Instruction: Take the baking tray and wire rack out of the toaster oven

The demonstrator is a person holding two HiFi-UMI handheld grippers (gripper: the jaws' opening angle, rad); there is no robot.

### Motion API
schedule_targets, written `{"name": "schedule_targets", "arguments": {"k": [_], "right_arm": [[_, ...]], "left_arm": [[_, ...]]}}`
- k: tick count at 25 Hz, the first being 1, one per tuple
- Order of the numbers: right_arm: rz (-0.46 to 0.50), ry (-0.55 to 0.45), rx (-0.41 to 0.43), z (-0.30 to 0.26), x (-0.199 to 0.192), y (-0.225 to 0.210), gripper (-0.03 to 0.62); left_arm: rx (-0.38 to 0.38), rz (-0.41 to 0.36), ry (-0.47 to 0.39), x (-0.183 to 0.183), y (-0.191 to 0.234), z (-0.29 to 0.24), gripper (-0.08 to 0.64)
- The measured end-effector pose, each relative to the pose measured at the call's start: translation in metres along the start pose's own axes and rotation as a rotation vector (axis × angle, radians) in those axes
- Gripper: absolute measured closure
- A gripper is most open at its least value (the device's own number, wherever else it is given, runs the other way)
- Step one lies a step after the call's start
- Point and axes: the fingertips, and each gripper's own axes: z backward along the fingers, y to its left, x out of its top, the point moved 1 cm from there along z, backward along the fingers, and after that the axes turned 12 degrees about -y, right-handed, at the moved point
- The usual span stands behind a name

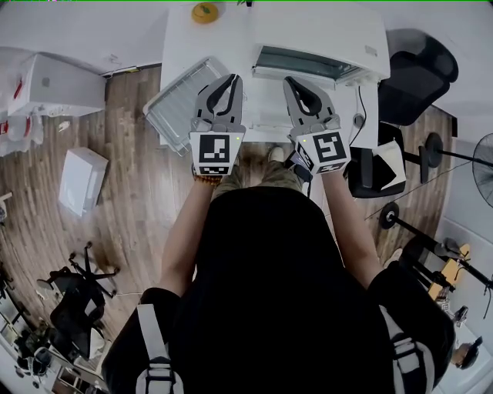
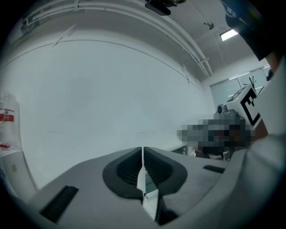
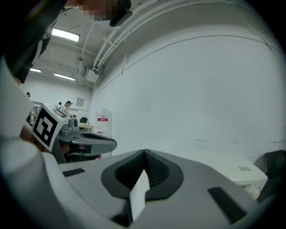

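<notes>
In the head view a white toaster oven (image 1: 320, 35) stands on the white table (image 1: 181, 38), its glass door (image 1: 304, 63) toward me. A silvery tray with rack bars (image 1: 181, 104) lies on the table's left front corner, partly over the edge; I cannot tell tray and rack apart. My left gripper (image 1: 233, 78) hangs just right of it, shut and empty. My right gripper (image 1: 290, 80) hovers in front of the oven door, shut and empty. In the left gripper view the left gripper's (image 2: 142, 150) pads meet; in the right gripper view the right gripper's (image 3: 144, 153) do too.
A yellow object (image 1: 205, 11) sits at the table's back edge. A black chair (image 1: 416, 73) stands to the right, white boxes (image 1: 81, 181) on the wooden floor to the left. Both gripper views face a bare white wall (image 2: 111, 89).
</notes>
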Motion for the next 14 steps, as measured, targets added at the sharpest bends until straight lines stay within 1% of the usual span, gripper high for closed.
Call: {"name": "schedule_targets", "arguments": {"k": [5, 14], "right_arm": [[-0.024, 0.010, -0.005, 0.002, -0.006, 0.000, 0.563], [-0.024, 0.028, -0.001, -0.007, -0.015, 0.010, 0.563]], "left_arm": [[-0.003, -0.027, 0.041, -0.016, 0.002, 0.013, 0.526], [0.030, -0.048, 0.116, -0.050, 0.030, 0.043, 0.526]]}}
